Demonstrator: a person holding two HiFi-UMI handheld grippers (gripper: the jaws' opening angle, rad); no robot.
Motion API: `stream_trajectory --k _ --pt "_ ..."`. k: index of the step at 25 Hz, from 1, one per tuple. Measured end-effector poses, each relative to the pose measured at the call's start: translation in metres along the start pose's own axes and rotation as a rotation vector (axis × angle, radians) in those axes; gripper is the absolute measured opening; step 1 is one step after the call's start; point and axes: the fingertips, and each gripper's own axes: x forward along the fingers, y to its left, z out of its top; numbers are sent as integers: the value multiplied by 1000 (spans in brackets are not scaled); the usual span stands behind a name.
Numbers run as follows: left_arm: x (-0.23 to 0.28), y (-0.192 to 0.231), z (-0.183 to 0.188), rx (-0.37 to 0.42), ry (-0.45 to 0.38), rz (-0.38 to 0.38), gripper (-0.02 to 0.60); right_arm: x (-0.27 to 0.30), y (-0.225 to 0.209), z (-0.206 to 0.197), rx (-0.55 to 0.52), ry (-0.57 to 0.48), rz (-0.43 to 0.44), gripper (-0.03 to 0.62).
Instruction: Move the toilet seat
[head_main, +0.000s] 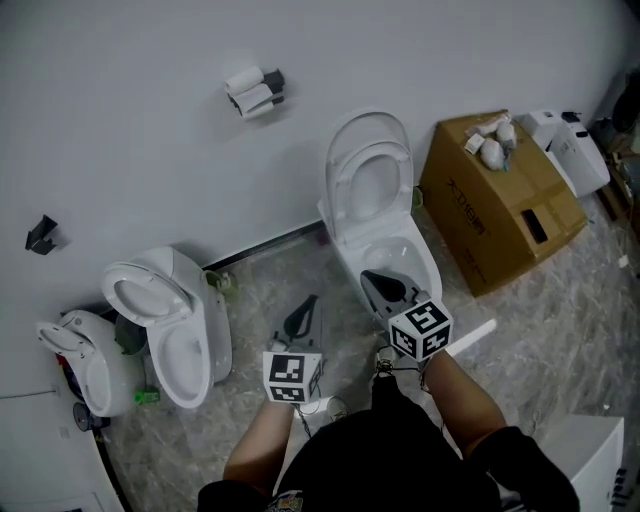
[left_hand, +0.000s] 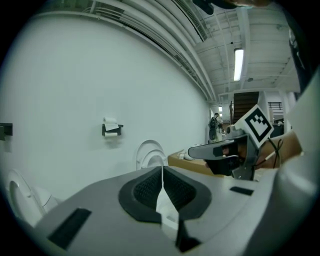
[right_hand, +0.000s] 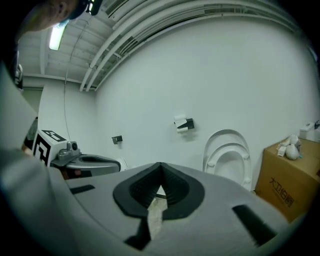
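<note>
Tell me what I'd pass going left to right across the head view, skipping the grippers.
Black wall bracket → left toilet → toilet paper holder → middle toilet with its seat up → cardboard box.

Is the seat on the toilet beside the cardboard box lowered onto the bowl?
No, the toilet seat stands upright against its lid, leaving the bowl uncovered.
</note>
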Motion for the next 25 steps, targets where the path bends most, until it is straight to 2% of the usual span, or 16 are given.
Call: stream_trajectory --k 8,13,19,25 --pt "-57 -39 -26 -7 20 -148 12 -68 52 -37 17 20 -136 5" --pt "-73 -73 -25 -34 8 -230 12 -113 61 -41 -1 27 -212 5" --pt "-84 -107 -13 -40 -20 -268 12 -156 61 -31 -29 14 -259 5" --pt "-97 -151 -12 -32 -25 -253 12 -203 61 -31 -51 -11 -241 5"
